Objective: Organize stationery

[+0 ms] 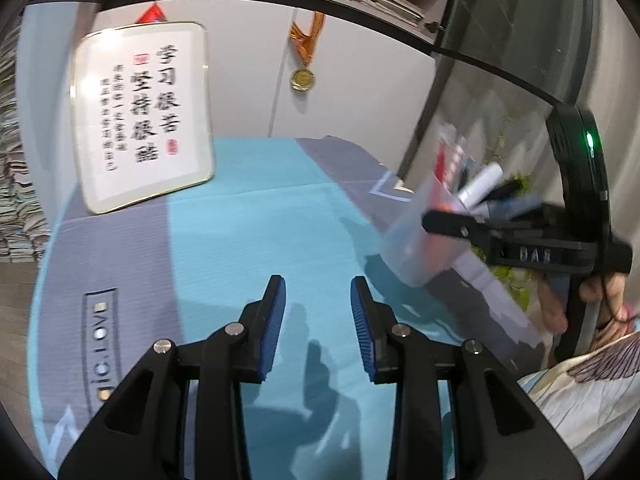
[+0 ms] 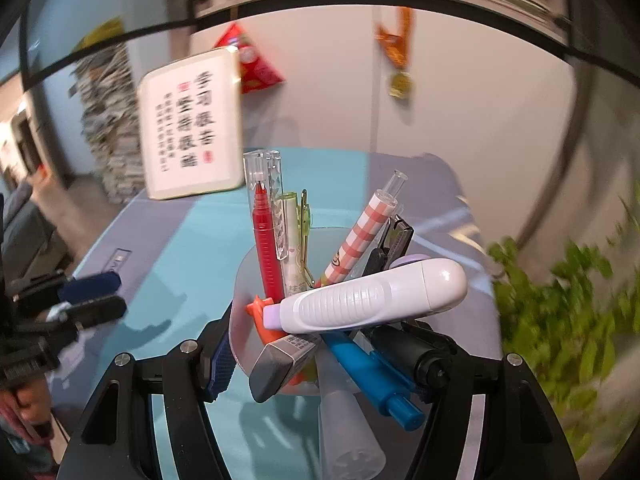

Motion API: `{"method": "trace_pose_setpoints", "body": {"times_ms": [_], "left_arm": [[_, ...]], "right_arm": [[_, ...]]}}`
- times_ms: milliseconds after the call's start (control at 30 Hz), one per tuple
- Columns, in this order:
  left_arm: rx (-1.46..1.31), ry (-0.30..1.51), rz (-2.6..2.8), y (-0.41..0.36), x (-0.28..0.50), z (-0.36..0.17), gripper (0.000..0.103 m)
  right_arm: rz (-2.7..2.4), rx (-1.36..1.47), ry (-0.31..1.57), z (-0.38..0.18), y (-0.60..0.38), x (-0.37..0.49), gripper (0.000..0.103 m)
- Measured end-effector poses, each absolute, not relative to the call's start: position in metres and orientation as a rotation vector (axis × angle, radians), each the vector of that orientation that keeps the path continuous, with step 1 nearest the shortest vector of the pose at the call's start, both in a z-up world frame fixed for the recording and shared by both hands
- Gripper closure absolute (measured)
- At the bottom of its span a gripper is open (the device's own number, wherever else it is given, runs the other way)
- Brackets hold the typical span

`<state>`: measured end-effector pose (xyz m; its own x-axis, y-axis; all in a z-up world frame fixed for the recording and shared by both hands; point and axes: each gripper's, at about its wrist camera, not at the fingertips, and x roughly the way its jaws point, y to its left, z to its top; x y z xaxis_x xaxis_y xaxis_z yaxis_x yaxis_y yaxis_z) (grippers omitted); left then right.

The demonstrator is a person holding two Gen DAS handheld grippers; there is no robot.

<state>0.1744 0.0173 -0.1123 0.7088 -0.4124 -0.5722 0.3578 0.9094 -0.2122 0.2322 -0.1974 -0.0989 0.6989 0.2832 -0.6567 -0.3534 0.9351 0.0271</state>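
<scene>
My right gripper (image 2: 320, 356) is shut on a translucent plastic pen cup (image 2: 248, 320) and holds it tilted above the blue and grey mat (image 2: 192, 240). The cup holds several items: a red pen (image 2: 266, 248), a pink checked pen (image 2: 360, 236), a white correction tape (image 2: 372, 296), a blue pen (image 2: 376, 376) and a grey eraser (image 2: 276, 368). In the left wrist view the cup (image 1: 416, 248) hangs at the right in the right gripper (image 1: 452, 228). My left gripper (image 1: 318, 320) is open and empty over the mat (image 1: 248, 240).
A framed calligraphy board (image 1: 144, 112) leans on the white wall at the mat's far left. A medal (image 1: 303, 79) hangs on the wall. Stacked books (image 1: 16, 184) stand at the left. Green plant leaves (image 2: 568, 312) are at the right.
</scene>
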Motion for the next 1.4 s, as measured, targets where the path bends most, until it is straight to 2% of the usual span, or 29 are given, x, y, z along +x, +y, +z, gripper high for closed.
{"method": "trace_pose_setpoints", "body": {"times_ms": [200, 567, 1133, 1400], "left_arm": [[-0.121, 0.639, -0.369, 0.045, 0.171, -0.119, 0.069], [-0.107, 0.632, -0.296, 0.058, 0.176, -0.127, 0.055], [-0.083, 0.630, -0.262, 0.054, 0.180, -0.124, 0.032], [-0.046, 0.580, -0.208, 0.046, 0.169, -0.112, 0.027]], "right_arm": [[0.427, -0.155, 0.741, -0.091, -0.143, 0.260, 0.034], [0.423, -0.215, 0.831, -0.109, -0.089, 0.301, 0.034], [0.391, -0.286, 0.822, -0.115, -0.089, 0.290, 0.032], [0.346, -0.205, 0.826, -0.115, -0.122, 0.254, 0.031]]}}
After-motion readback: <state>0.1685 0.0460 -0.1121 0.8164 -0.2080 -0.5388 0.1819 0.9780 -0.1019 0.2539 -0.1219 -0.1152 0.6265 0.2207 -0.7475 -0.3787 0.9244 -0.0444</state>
